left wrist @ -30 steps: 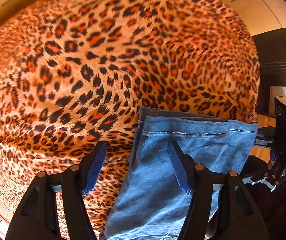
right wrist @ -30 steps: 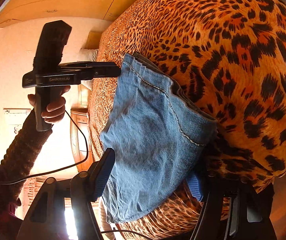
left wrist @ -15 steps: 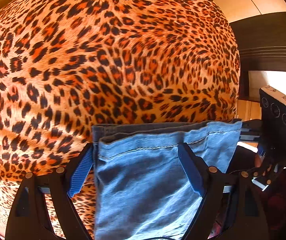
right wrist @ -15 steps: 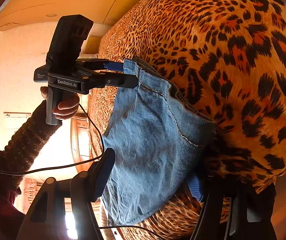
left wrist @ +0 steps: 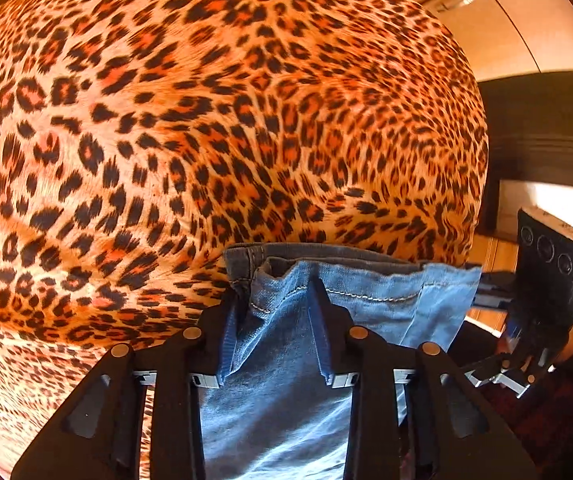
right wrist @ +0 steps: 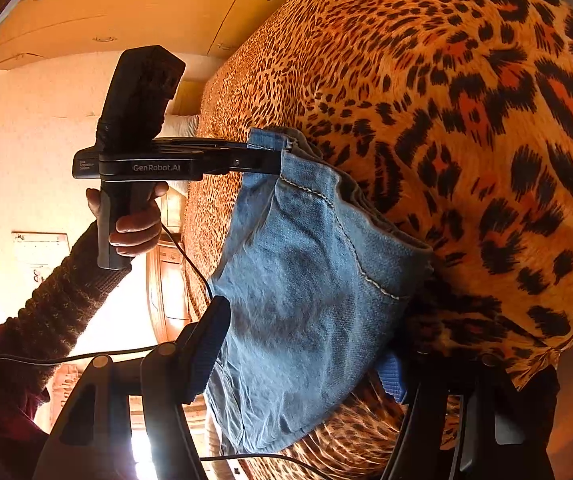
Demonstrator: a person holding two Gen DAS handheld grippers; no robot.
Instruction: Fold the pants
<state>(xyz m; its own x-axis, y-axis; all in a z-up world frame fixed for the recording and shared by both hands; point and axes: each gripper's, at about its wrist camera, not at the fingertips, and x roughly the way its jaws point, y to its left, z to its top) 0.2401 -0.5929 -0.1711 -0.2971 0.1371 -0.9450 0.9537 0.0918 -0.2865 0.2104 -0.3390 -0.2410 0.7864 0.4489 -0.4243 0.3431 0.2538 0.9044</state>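
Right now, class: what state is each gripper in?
Left gripper: closed on the jeans hem corner.
Right gripper: open, fingers straddling the jeans' other hem corner.

Both wrist views sit close over the pants point(left wrist: 366, 292) hem, sharing it and the leopard bedspread point(left wrist: 206, 120).

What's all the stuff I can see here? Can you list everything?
jeans: one pair, blue denim, lying at the bed's edge, hem end up.
bedspread: one, orange leopard print, covering the bed under the jeans.
cupboards: pale wood, along the wall beyond the bed.
cable: one, black, hanging from the left gripper.
left gripper: one, black with blue pads, pinching a hem corner of the jeans.
right gripper: one, black with blue pads, open, straddling the jeans' other side.
left hand: one, brown knit sleeve, holding the left gripper's handle.
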